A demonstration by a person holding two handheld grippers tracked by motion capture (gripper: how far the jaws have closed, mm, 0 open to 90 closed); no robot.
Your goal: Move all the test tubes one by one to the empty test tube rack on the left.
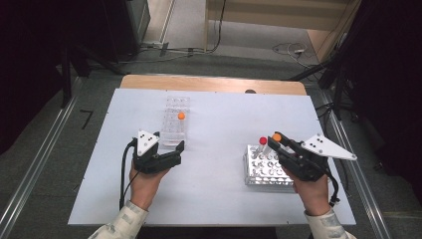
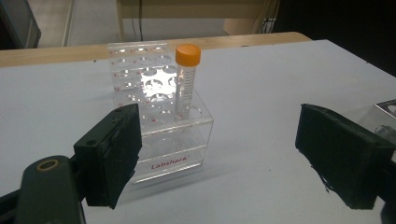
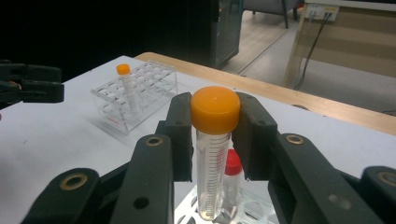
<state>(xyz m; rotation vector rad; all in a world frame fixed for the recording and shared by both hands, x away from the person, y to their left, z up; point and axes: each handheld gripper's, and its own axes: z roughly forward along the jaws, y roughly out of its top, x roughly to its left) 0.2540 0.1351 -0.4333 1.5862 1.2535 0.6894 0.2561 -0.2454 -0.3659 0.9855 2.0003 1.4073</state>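
Two black pads of right hand-held gripper [image 3: 215, 140] pinch clear orange-capped tube [image 3: 214, 154]; left [image 2: 224, 158] spread.

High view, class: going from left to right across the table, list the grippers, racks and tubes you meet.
Left gripper → clear rack holding an orange-capped tube → white rack → red-capped tube → second orange-capped tube, clamped in the right gripper.

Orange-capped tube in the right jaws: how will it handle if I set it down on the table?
The orange-capped tube looks empty, so probably light. It is tall and narrow, so likely to tip if stood outside the white rack. Round-bodied, it would probably roll if laid flat.
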